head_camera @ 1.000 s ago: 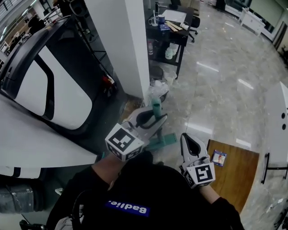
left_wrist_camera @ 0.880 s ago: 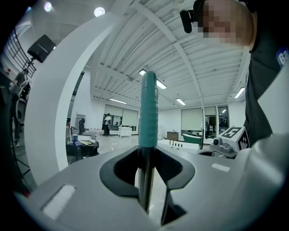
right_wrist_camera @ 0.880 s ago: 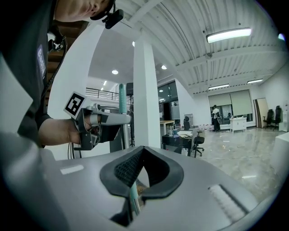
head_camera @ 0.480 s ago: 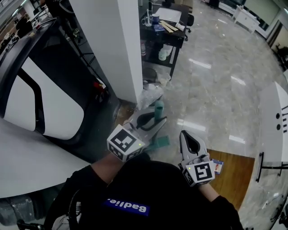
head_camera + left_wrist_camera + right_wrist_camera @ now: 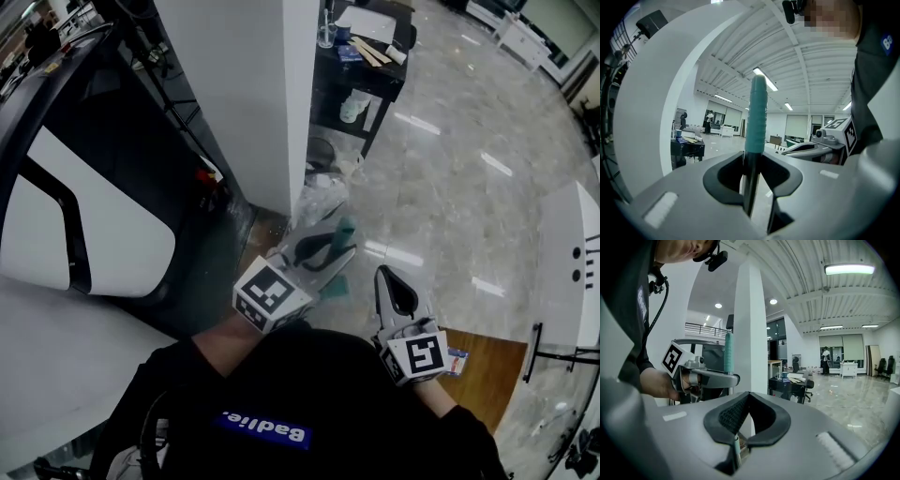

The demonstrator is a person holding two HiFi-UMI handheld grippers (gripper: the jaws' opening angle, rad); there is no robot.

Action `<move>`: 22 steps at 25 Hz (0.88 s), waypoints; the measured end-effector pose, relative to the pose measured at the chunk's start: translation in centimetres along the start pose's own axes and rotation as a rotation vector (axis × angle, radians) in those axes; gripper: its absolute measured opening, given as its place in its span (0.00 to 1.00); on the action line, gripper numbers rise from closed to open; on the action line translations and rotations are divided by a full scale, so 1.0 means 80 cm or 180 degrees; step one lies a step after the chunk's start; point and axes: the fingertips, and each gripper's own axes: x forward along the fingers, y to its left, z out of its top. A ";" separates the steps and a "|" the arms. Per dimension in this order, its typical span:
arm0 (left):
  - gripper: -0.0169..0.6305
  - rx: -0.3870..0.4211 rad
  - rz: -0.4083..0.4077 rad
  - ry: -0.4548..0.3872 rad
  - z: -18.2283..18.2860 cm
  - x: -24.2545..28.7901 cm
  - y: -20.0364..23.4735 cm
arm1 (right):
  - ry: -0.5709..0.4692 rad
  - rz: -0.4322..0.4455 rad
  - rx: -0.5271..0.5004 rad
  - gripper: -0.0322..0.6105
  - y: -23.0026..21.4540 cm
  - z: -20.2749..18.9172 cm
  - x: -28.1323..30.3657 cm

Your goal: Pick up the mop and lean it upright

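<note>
The mop stands nearly upright beside the white pillar (image 5: 253,94). Its teal grip (image 5: 346,229) points up at me, and its teal head (image 5: 335,287) rests on the floor below. My left gripper (image 5: 325,251) is shut on the dark pole just under the grip. In the left gripper view the pole (image 5: 751,173) is pinched between the jaws of that gripper (image 5: 751,161), with the teal grip (image 5: 756,112) rising above. My right gripper (image 5: 393,282) hovers to the right of the mop, shut and empty. The right gripper (image 5: 748,394) looks across at the left gripper (image 5: 710,377) and the teal grip (image 5: 728,351).
A black cart (image 5: 361,70) with cups and papers stands beyond the pillar. A crumpled plastic bag (image 5: 319,192) lies at the pillar's foot. A large white and black shell (image 5: 84,225) fills the left. A wooden board (image 5: 483,370) lies on the floor at right, near a white table (image 5: 574,253).
The left gripper keeps its hold on the mop pole. The grip's top has leaned slightly to the right, and both grippers sit a little farther right in the view.
</note>
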 end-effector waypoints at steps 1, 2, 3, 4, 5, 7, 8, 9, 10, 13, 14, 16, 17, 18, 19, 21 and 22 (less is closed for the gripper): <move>0.22 -0.0011 -0.0015 0.0006 -0.002 0.000 0.007 | 0.0001 -0.0003 -0.0013 0.06 0.002 0.004 0.008; 0.22 -0.0021 -0.0030 0.0024 -0.004 0.001 0.014 | -0.0004 -0.0012 -0.0033 0.06 0.003 0.006 0.014; 0.22 -0.0028 -0.0043 0.0040 -0.006 0.002 0.020 | -0.0010 -0.0028 -0.0054 0.06 0.002 0.008 0.019; 0.22 -0.0032 -0.0050 0.0042 -0.007 0.003 0.026 | -0.0011 -0.0043 -0.0064 0.06 0.001 0.008 0.023; 0.22 -0.0034 -0.0048 0.0035 -0.007 0.004 0.032 | -0.0004 -0.0056 -0.0056 0.06 -0.001 0.008 0.027; 0.22 -0.0050 -0.0027 0.0041 -0.006 0.005 0.043 | 0.0018 -0.0067 -0.0035 0.06 -0.003 0.007 0.035; 0.22 -0.0060 -0.0015 0.0053 -0.004 0.006 0.047 | 0.0019 -0.0065 -0.0039 0.06 -0.004 0.009 0.039; 0.22 -0.0069 -0.0005 0.0057 -0.002 0.007 0.052 | 0.0014 -0.0061 -0.0043 0.06 -0.005 0.010 0.043; 0.22 -0.0077 0.0004 0.0054 0.000 0.008 0.056 | 0.0009 -0.0052 -0.0042 0.06 -0.007 0.012 0.048; 0.22 -0.0097 0.0039 0.0041 -0.003 0.014 0.070 | 0.0008 0.0015 -0.0045 0.06 -0.011 0.013 0.064; 0.22 -0.0107 0.0059 0.0043 -0.004 0.017 0.074 | 0.0009 0.0035 -0.0029 0.06 -0.013 0.013 0.069; 0.22 -0.0128 0.0116 0.0055 -0.004 0.022 0.082 | 0.0004 0.0066 -0.0002 0.06 -0.021 0.012 0.078; 0.22 -0.0136 0.0147 0.0064 -0.003 0.026 0.086 | -0.0003 0.0086 -0.0001 0.06 -0.026 0.012 0.082; 0.22 -0.0143 0.0175 0.0073 -0.002 0.029 0.089 | -0.0008 0.0113 -0.0002 0.06 -0.031 0.012 0.086; 0.22 -0.0149 0.0200 0.0079 -0.003 0.033 0.091 | -0.0008 0.0148 -0.0002 0.06 -0.036 0.012 0.091; 0.22 -0.0163 0.0257 0.0082 -0.004 0.042 0.098 | -0.0001 0.0245 -0.0002 0.06 -0.047 0.013 0.103; 0.22 -0.0175 0.0292 0.0081 -0.005 0.047 0.102 | 0.0001 0.0302 0.0000 0.06 -0.054 0.014 0.110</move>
